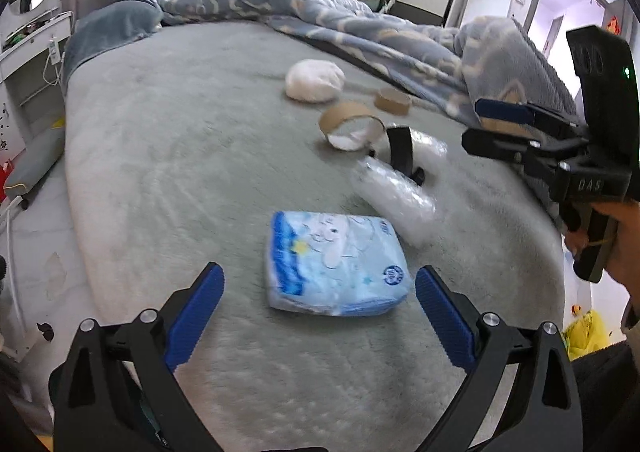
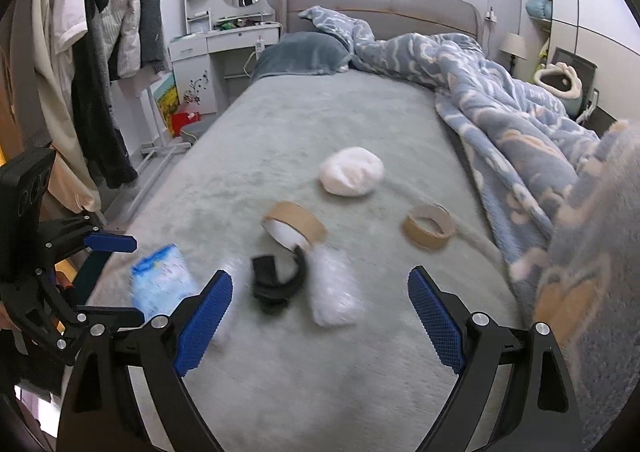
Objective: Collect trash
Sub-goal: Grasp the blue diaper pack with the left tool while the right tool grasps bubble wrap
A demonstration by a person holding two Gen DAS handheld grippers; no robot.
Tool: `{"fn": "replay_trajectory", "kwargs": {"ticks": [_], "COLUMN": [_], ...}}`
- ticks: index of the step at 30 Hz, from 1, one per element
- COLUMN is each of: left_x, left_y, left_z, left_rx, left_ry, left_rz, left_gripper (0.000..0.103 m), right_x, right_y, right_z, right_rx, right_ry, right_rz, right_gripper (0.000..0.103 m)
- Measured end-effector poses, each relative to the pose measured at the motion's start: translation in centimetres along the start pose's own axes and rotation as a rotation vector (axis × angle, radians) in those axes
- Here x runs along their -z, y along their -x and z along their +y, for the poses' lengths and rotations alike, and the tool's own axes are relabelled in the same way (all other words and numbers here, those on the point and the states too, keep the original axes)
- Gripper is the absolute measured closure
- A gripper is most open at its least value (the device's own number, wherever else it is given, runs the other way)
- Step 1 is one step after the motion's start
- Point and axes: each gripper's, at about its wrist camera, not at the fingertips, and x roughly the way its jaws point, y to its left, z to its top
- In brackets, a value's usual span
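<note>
Trash lies on a grey-green bed (image 1: 160, 140). A blue tissue pack (image 1: 336, 264) sits just ahead of my left gripper (image 1: 320, 278), which is open and empty, fingers either side of it without touching. Beyond are a clear plastic wrap (image 1: 396, 192), a black strap (image 1: 402, 150), a large cardboard tape ring (image 1: 352, 124), a small cardboard ring (image 1: 393, 100) and a white wad (image 1: 315, 80). My right gripper (image 2: 320, 278) hovers open and empty before the plastic wrap (image 2: 332, 292) and black strap (image 2: 276, 280). The tissue pack (image 2: 160, 284) lies to its left.
A rumpled blue blanket (image 2: 500, 100) covers the bed's right side, close to my right gripper. A pillow (image 2: 300, 52) and headboard (image 2: 380, 0) are at the far end. Hanging clothes (image 2: 100, 32) and a white dressing table (image 2: 224, 40) stand left of the bed. A hand (image 1: 624, 244) holds the right gripper.
</note>
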Motion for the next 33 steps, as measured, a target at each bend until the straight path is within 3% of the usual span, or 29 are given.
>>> {"fn": "replay_trajectory", "kwargs": {"ticks": [15, 18, 20, 27, 33], "left_x": [-0.8, -1.0, -1.2, -1.6, -2.1], "left_y": [-2.6, -2.8, -2.8, -3.0, -2.0], "left_z": [-0.9, -0.9, -1.0, -1.0, 0.5], "left_rx": [-0.046, -0.041, -0.046, -0.02, 0.0], "left_ry": [-0.008, -0.021, -0.029, -0.042, 0.01], "left_rz": [0.037, 0.038, 0.037, 0.038, 0.003], "left_gripper": [0.006, 0.008, 0.017, 0.026, 0.027], "right_x": [1.5, 1.5, 1.3, 0.7, 0.2], "right_y": [-4.1, -4.6, -4.8, -6.3, -7.4], "right_z": [-0.9, -0.9, -1.2, -1.4, -0.9], "right_rx": [0.005, 0.02, 0.026, -0.003, -0.022], "right_ry": [0.041, 0.053, 0.044, 0.029, 0.013], "right_rz": [0.144, 0.165, 0.163, 0.178, 0.223], "right_gripper": [0.013, 0.023, 0.029, 0.037, 0.066]}}
